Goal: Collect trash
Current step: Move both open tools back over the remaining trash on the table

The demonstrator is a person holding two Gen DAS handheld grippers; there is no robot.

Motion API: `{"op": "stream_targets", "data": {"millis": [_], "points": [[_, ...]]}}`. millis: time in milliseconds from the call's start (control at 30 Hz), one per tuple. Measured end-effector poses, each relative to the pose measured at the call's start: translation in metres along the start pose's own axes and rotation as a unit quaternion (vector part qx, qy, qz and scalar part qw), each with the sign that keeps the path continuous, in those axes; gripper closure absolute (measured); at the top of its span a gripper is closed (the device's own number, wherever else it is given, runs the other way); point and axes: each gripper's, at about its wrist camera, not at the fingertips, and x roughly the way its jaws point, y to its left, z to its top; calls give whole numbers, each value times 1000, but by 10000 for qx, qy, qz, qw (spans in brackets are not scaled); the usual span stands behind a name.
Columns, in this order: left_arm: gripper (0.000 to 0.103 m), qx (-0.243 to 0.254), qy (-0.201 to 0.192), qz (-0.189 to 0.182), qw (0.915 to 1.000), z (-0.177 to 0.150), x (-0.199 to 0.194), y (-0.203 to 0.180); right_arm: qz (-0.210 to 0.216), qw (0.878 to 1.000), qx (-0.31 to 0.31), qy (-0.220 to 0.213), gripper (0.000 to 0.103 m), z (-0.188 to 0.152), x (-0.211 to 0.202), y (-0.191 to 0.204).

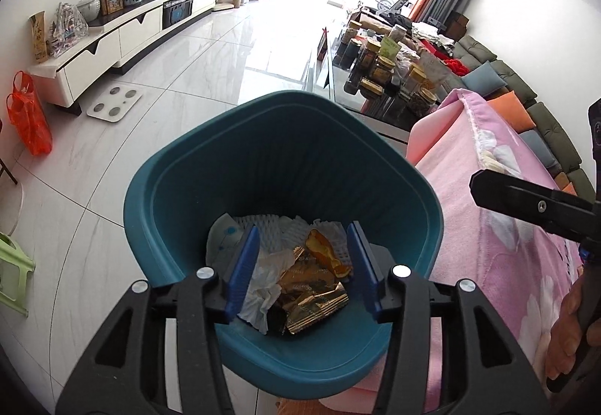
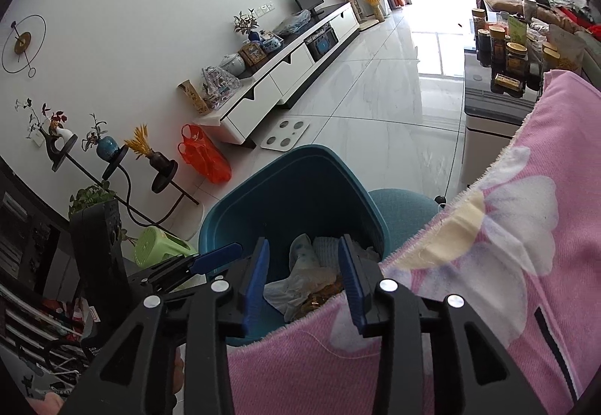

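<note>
The teal bin (image 1: 285, 152) stands on the floor just beside the pink blanket (image 1: 499, 227). Above the bin, the left hand-held gripper (image 1: 303, 266) hangs with jaws apart, empty. Inside the bin lie the gold wrappers (image 1: 311, 287) and a crumpled tissue (image 1: 263, 283) (foam netting too). The right hand-held gripper (image 2: 304, 281) gapes over the bin's blanket-side rim, empty too.

Bin (image 1: 285, 159) is teal, ribbed inside. Wrappers (image 1: 311, 291) in it are gold and orange; tissue (image 1: 263, 287) white, foam net (image 1: 263, 227) white mesh. Blanket (image 2: 507, 264) is pink with white flowers. Gripper pads (image 1: 246, 264) blue on black frames. Plastic bag (image 1: 28, 122) red-orange, stool (image 2: 157, 244) light green, floor (image 1: 180, 77) white marble.
</note>
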Motion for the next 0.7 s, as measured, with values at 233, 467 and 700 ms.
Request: {"op": "stream_targets", "data": {"millis": [233, 467, 700], "points": [[37, 346, -504, -181, 9980, -4, -45, -24, -56, 9988, -25, -492, 50, -20, -49, -12], [27, 909, -823, -726, 9898, -19, -82, -73, -409, 9933, 3, -1084, 46, -52, -116, -30], [26, 1809, -645, -1649, 9674, -48, -95, -156, -1105, 9819, 192, -1527, 42, -106, -192, -58]]}}
